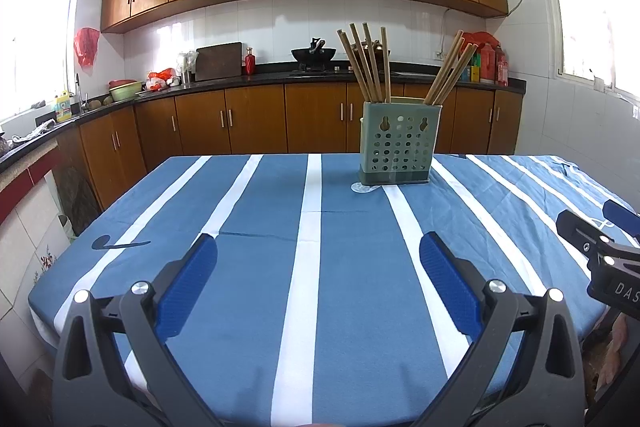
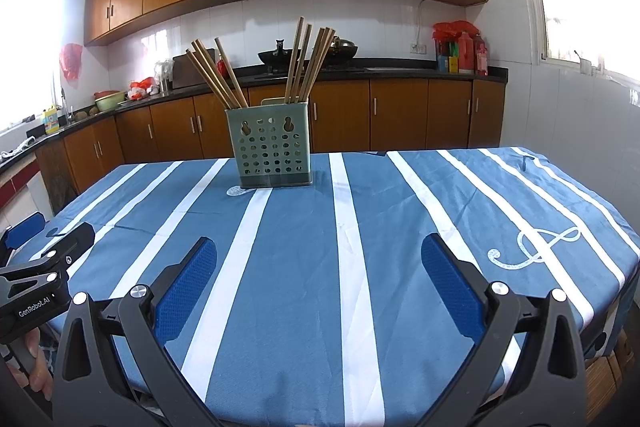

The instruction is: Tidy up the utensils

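Observation:
A green perforated utensil holder (image 1: 398, 143) stands on the far part of the table; it also shows in the right wrist view (image 2: 270, 147). Several wooden chopsticks (image 1: 368, 63) stand in it in two bunches, a left bunch (image 2: 216, 75) and a right bunch (image 2: 310, 61). My left gripper (image 1: 318, 251) is open and empty above the near table, well short of the holder. My right gripper (image 2: 318, 253) is open and empty too, beside the left one. Each gripper shows at the edge of the other's view: the right one (image 1: 600, 243), the left one (image 2: 44, 251).
The table wears a blue cloth with white stripes (image 1: 312, 267), with edges at left, right and near side. Behind it run a black kitchen counter (image 1: 240, 81) with wooden cabinets, a wok (image 1: 314, 55) and bottles (image 2: 464, 53).

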Demonstrator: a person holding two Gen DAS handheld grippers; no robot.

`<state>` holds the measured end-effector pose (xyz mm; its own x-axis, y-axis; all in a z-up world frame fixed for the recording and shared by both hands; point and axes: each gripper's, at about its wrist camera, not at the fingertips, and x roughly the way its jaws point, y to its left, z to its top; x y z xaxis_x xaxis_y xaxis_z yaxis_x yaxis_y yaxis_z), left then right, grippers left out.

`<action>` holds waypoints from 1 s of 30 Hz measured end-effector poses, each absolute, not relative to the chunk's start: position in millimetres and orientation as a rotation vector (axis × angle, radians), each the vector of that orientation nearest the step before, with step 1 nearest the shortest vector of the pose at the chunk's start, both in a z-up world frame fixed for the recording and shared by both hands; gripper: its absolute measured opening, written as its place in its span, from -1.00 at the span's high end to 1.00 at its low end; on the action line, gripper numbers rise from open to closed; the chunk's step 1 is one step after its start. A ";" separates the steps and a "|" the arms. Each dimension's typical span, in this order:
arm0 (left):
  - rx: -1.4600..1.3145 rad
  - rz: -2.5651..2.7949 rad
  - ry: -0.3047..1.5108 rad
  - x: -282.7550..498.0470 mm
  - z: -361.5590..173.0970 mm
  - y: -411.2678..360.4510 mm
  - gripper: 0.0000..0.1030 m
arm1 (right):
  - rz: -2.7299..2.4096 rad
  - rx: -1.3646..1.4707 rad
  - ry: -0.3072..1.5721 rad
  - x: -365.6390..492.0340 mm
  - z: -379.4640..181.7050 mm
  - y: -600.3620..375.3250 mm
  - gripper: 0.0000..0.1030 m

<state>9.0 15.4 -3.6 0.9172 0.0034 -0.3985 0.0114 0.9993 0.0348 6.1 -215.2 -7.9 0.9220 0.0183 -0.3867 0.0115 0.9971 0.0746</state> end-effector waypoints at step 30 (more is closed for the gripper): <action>0.031 -0.006 0.417 10.6 -5.4 16.4 -0.92 | 0.001 0.082 0.406 6.6 -12.0 -216.1 -0.97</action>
